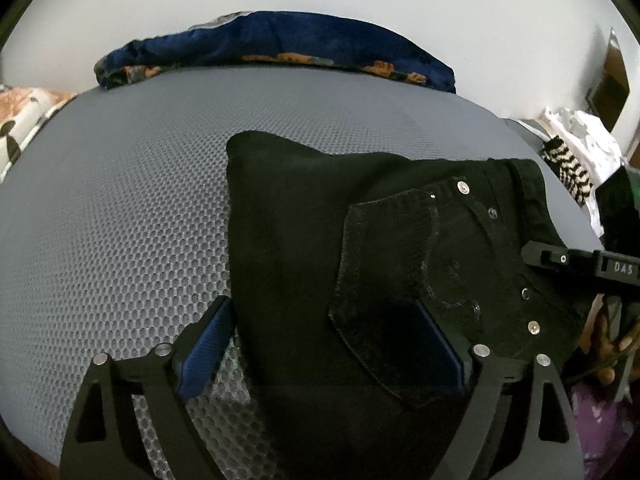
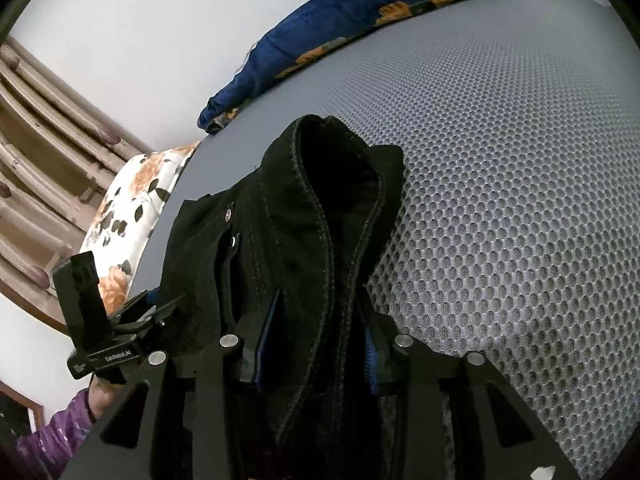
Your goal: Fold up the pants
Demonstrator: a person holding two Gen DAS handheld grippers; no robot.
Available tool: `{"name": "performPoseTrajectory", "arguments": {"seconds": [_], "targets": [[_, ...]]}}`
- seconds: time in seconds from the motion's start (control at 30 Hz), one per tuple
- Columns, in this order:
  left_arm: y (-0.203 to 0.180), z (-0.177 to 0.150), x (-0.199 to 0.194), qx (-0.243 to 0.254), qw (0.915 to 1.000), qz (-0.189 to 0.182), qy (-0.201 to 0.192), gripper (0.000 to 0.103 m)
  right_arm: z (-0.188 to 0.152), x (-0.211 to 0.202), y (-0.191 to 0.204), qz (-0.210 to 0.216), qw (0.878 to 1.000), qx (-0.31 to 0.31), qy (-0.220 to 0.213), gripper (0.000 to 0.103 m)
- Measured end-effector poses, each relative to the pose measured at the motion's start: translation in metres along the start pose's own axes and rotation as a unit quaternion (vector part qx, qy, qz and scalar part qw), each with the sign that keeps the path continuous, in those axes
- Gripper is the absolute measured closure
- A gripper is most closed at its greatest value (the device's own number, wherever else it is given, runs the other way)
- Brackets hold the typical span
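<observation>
The black pants (image 1: 360, 240) lie folded on the grey mesh mattress (image 1: 120, 200). The left gripper (image 1: 324, 332) stands spread wide across their near edge, while the right gripper (image 2: 316, 336) pinches a bunched seam of the pants between its blue pads (image 2: 266, 332).

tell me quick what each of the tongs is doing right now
Left tongs: open, straddling the folded black jeans, not clamped.
Right tongs: around a bunched jeans edge; grip cannot be told.
</observation>
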State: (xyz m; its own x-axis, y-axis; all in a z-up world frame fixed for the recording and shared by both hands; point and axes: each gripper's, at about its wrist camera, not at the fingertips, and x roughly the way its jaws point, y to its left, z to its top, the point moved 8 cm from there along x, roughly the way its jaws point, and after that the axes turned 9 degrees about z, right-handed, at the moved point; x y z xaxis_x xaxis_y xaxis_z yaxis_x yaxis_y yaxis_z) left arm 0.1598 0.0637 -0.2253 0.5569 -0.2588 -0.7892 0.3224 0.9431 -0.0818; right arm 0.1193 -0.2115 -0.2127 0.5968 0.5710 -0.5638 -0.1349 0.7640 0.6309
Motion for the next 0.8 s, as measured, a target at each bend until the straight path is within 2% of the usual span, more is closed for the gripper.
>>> {"name": "performPoseTrajectory", "arguments": {"seconds": [0.3,0.37,0.47,0.63,0.8], "targets": [[-0.001,-0.001,0.002,0.004,1.0000,0.001,-0.004,0.014,0.002,0.005,0.004,-0.021,1.000,-0.003,0.018,0.071],[-0.003,-0.001,0.002,0.009,0.9999,-0.001,-0.007,0.014,0.005,0.009,0.009,-0.038,0.999,-0.023,0.021,0.072],[-0.011,0.000,-0.001,0.034,0.9992,-0.010,-0.021,0.028,0.004,0.012,0.017,-0.056,0.997,-0.054,0.020,0.073],[-0.017,0.004,-0.010,0.059,0.9972,0.016,-0.042,0.058,0.004,0.010,0.024,-0.052,0.997,-0.064,0.012,0.079],[-0.010,0.010,-0.013,0.040,0.9983,0.009,-0.042,0.068,0.004,0.005,0.025,-0.035,0.998,-0.049,0.003,0.080]]}}
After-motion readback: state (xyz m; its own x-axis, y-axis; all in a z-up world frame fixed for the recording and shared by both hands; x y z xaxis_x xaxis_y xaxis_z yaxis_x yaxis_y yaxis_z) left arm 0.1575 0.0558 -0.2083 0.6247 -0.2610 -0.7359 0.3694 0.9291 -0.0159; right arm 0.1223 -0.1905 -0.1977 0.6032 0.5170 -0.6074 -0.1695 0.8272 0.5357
